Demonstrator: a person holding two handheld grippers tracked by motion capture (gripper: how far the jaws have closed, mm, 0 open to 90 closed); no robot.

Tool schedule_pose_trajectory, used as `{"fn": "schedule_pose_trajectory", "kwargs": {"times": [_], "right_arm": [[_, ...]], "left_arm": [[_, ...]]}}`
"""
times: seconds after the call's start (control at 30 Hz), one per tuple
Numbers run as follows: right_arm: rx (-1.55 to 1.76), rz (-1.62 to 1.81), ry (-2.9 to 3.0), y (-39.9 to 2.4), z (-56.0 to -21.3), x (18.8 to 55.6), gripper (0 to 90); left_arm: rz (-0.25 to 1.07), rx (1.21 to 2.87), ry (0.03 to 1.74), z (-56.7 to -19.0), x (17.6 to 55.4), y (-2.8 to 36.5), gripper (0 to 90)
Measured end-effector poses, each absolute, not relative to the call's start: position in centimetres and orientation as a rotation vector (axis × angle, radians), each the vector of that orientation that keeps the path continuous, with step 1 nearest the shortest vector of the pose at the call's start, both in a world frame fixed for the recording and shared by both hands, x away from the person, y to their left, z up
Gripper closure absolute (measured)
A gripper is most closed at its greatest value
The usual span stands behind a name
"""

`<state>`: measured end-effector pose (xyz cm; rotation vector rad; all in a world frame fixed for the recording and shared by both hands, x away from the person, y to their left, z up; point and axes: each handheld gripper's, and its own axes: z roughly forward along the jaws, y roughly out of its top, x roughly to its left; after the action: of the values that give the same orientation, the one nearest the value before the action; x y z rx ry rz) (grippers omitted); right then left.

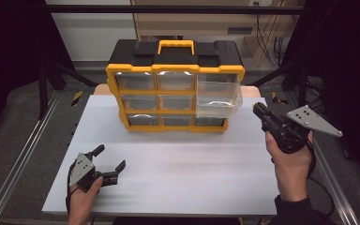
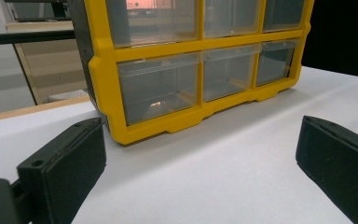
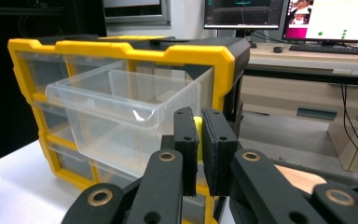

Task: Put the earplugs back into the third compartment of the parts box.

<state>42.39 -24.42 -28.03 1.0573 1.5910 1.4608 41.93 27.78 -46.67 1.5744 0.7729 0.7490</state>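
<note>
Jaws of my right gripper (image 3: 199, 140) stand nearly together, and between the pads I see a small yellow thing (image 3: 197, 135) pinched there; what it is I cannot make out, since just a sliver shows. From above, this right gripper (image 1: 258, 110) hangs off the table's right edge, raised in my hand (image 1: 290, 161), pointing toward the organizer. Just ahead of its tips, to their left, lies the clear drawer (image 3: 121, 100), pulled well out of the top right slot of the yellow organizer (image 1: 174, 70) and jutting forward, its open top facing up. From the high view the pulled-out drawer (image 1: 218, 98) sits close beside the gripper's tips, not touching them.

My left gripper (image 1: 108, 159) rests low near the front left of the white table (image 1: 178, 173), jaws spread wide with nothing between them. Along those jaws I look at the organizer's bottom row (image 2: 200, 79), whose drawers are pushed in, well apart from my pads.
</note>
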Motion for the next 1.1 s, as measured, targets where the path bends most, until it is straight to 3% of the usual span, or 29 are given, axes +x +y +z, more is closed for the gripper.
{"fn": "schedule_pose_trajectory", "kwargs": {"times": [0.67,1.1], "right_arm": [[0.986,1.478,1.595,-23.0,-23.5,43.8,84.8],[0.994,1.495,1.616,-22.2,-22.6,45.5,84.7]], "left_arm": [[0.746,1.579,0.767,-46.7,41.9,27.7,1.0],[0.743,1.580,0.767,-46.7,42.0,27.7,1.0]]}}
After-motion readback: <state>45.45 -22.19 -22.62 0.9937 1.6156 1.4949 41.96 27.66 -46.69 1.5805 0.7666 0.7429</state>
